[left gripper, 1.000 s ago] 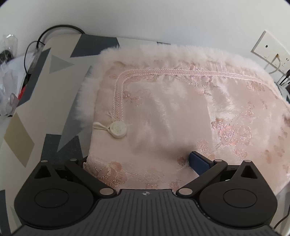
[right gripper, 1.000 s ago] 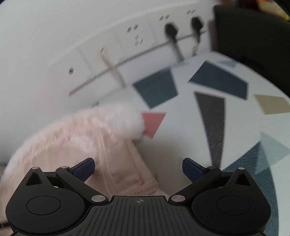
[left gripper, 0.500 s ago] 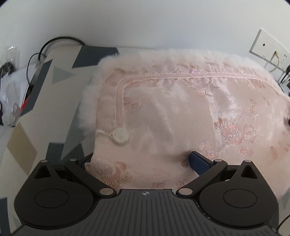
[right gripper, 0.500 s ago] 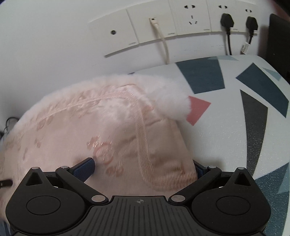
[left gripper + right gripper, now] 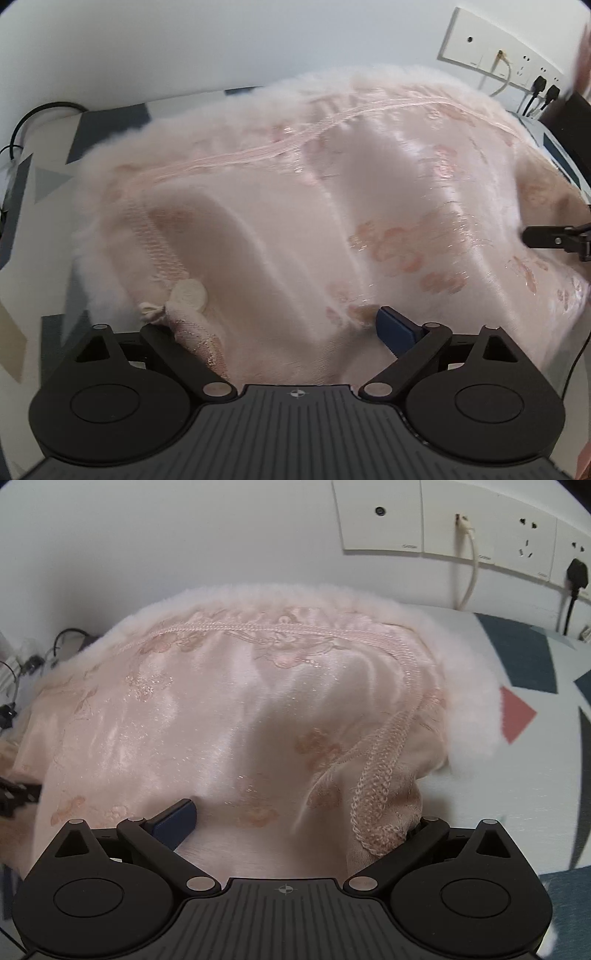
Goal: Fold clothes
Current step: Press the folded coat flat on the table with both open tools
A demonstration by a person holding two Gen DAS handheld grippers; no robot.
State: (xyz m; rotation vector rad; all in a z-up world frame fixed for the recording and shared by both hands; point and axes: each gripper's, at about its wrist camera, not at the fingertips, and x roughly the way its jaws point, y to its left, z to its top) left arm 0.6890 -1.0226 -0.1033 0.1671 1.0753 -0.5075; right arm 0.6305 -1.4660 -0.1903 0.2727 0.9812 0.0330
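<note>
A pale pink satin garment [image 5: 295,206] with embroidered flowers, braid trim and a white fur edge lies on the patterned table; it also fills the right wrist view [image 5: 236,709]. My left gripper [image 5: 280,332] has its jaws spread wide, with the garment's near edge and round cloth button [image 5: 190,293] bunched between them and lifted. My right gripper [image 5: 299,819] is likewise spread wide with the braid-trimmed edge between its fingers; its left pad [image 5: 177,818] shows and the right one is hidden by cloth. The right gripper's finger also shows at the right edge of the left wrist view [image 5: 554,240].
The table [image 5: 524,794] has a geometric blue, grey and red pattern. Wall sockets [image 5: 443,520] with plugs and a cable are behind the garment. Black cables [image 5: 40,114] lie at the table's far left corner. A dark object [image 5: 569,110] stands at the far right.
Both grippers have moved in over the garment's near edge and lifted it; the cloth now rises in folds between them. The right gripper swung from the bare table onto the cloth.
</note>
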